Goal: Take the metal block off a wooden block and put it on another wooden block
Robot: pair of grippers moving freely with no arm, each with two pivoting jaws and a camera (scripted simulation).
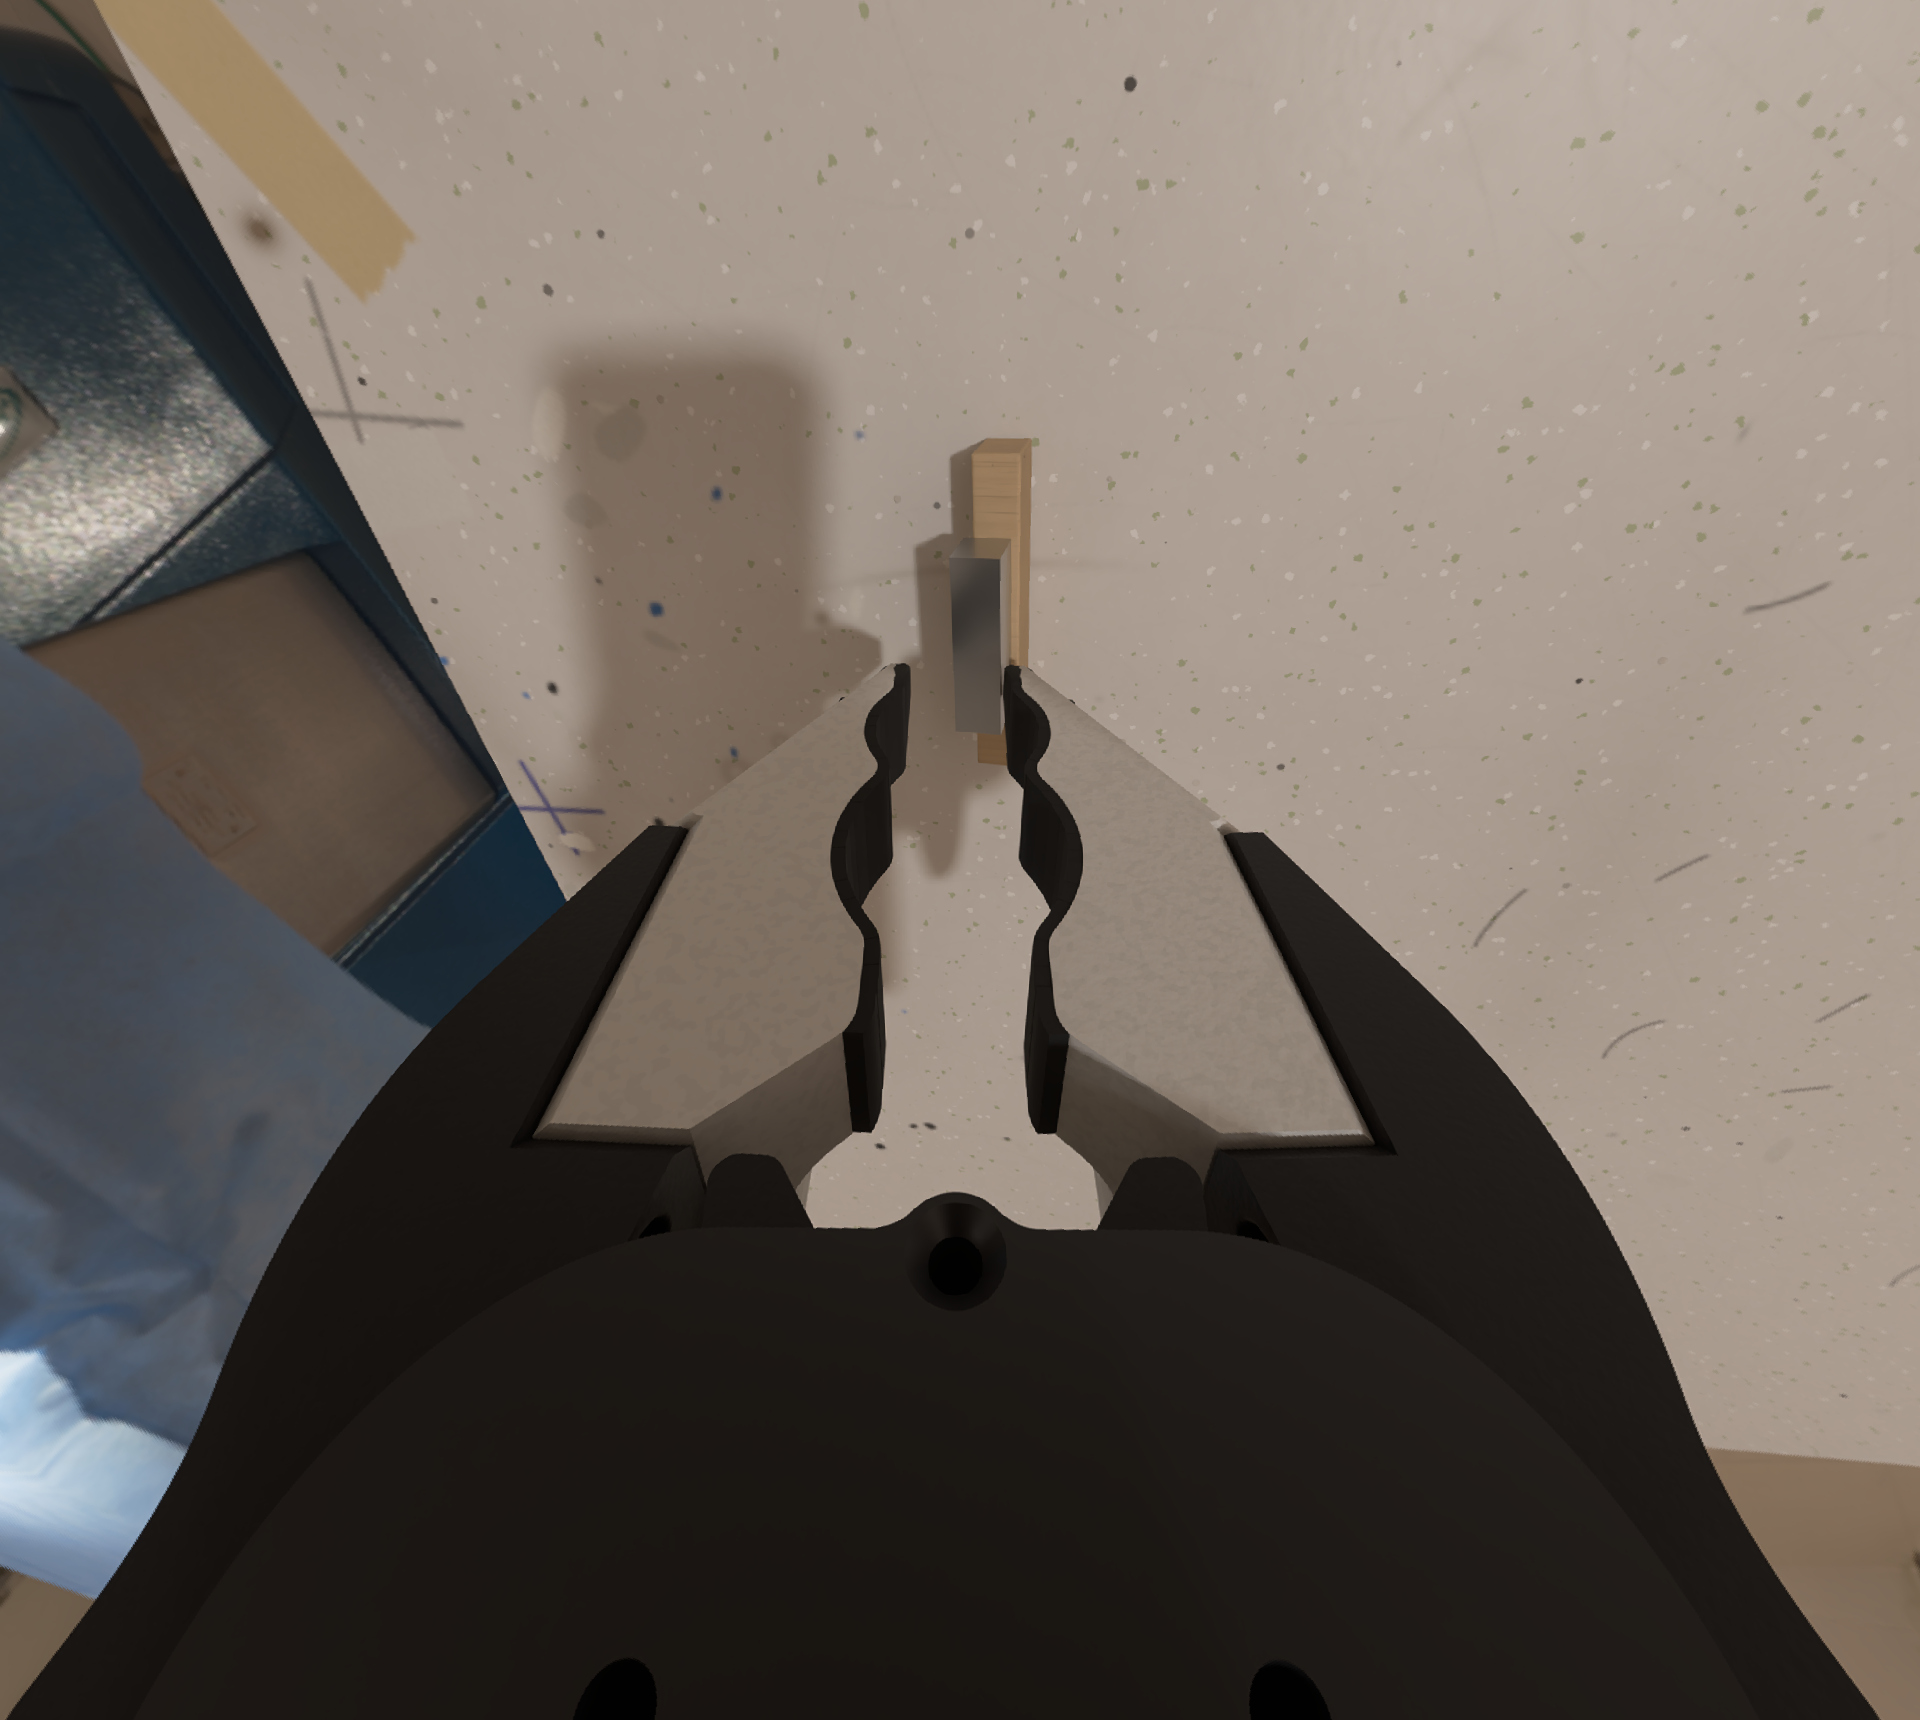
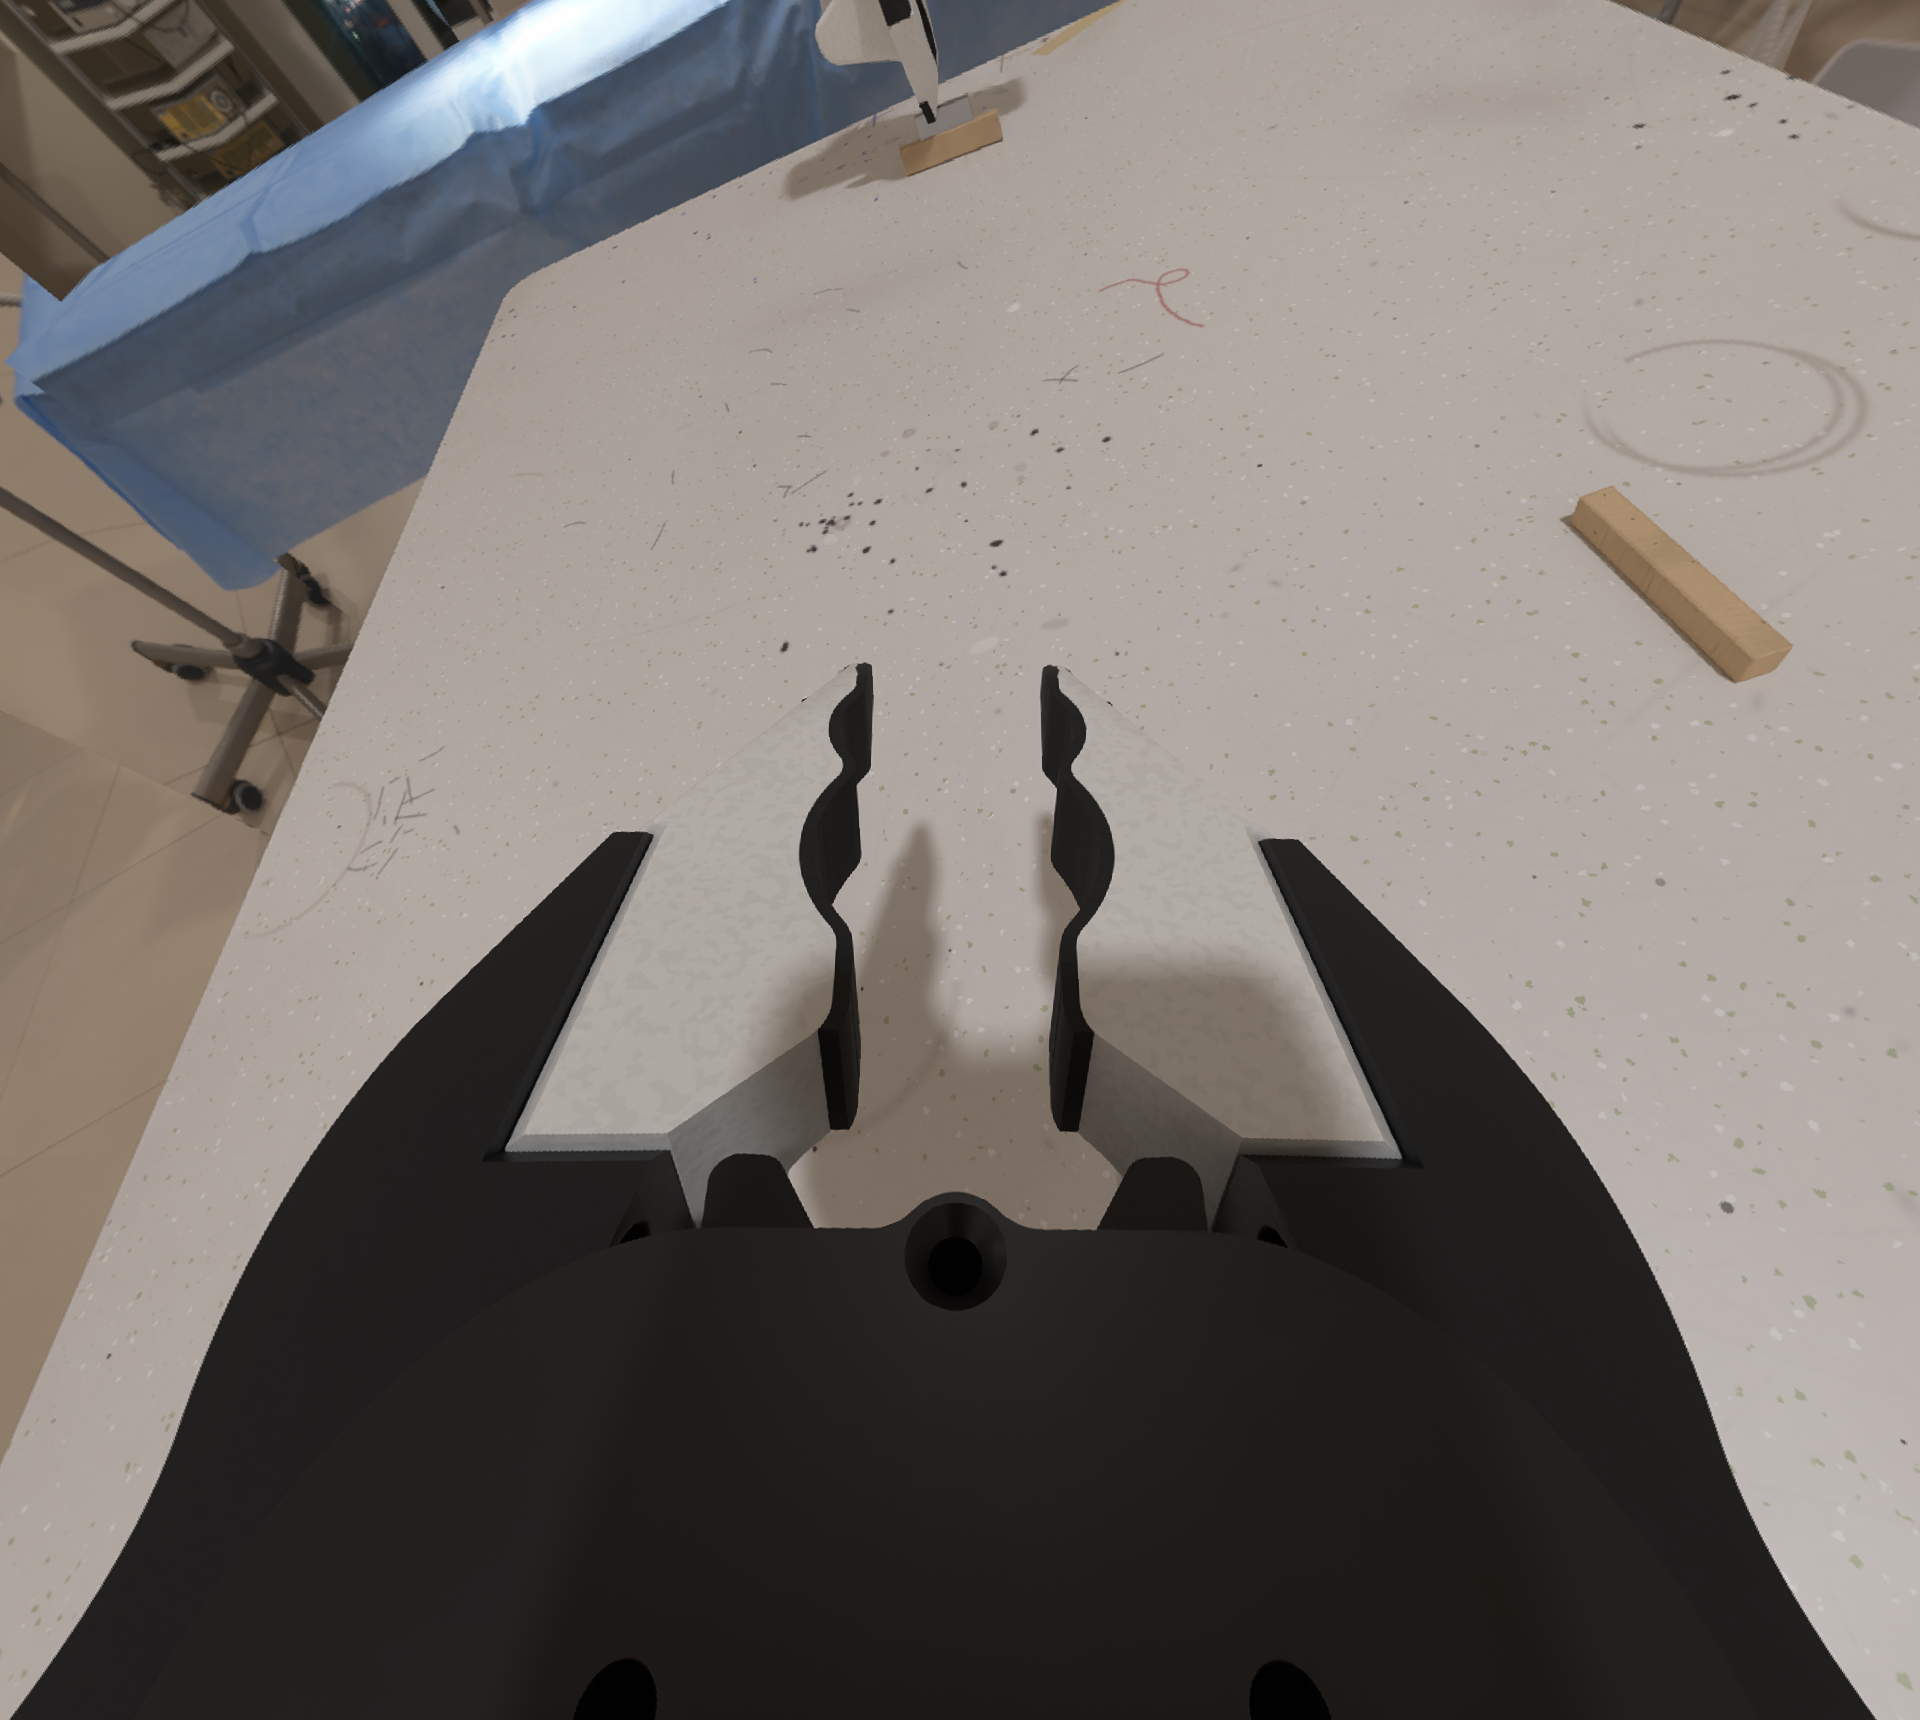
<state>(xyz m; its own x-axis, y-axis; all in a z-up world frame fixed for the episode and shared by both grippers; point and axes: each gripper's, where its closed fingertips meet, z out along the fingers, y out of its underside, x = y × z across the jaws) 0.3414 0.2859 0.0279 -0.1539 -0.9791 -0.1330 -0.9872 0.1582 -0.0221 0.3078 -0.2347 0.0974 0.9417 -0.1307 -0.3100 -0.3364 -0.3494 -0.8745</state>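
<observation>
- The table [image 2: 1351,943] runs out close past my left claw [image 1: 956,673]: its edge, with a blue cabinet [image 1: 208,527] beyond, lies to that claw's left. In my judgement a sideways knock on the stack could send the metal over that edge.
- My right claw [image 2: 956,673] hangs spread over bare tabletop, gripping nothing. The free wooden block [image 2: 1678,584] lies ahead and well to its right, far from the stack. That long carry is where I think a weak pinch would let go.
- The loaded wooden block [image 1: 1006,517] sits just beyond my left fingertips, running straight away from them. It is light stuff, I reckon, and it looks offset to the right of the gap. My right-hand finger [image 1: 1023,735] may catch it as I descend and drag it along.
- The metal block [image 1: 977,642] lies on that wood, dead ahead of my left claw and in line with the gap. The jaws stand apart, narrowly, hardly wider than the block. I cannot tell whether the tips already reach its near end; nothing looks pinched yet.
- Smooth metal and a tip-only hold: I would expect slipping or tilting on the lift.
</observation>
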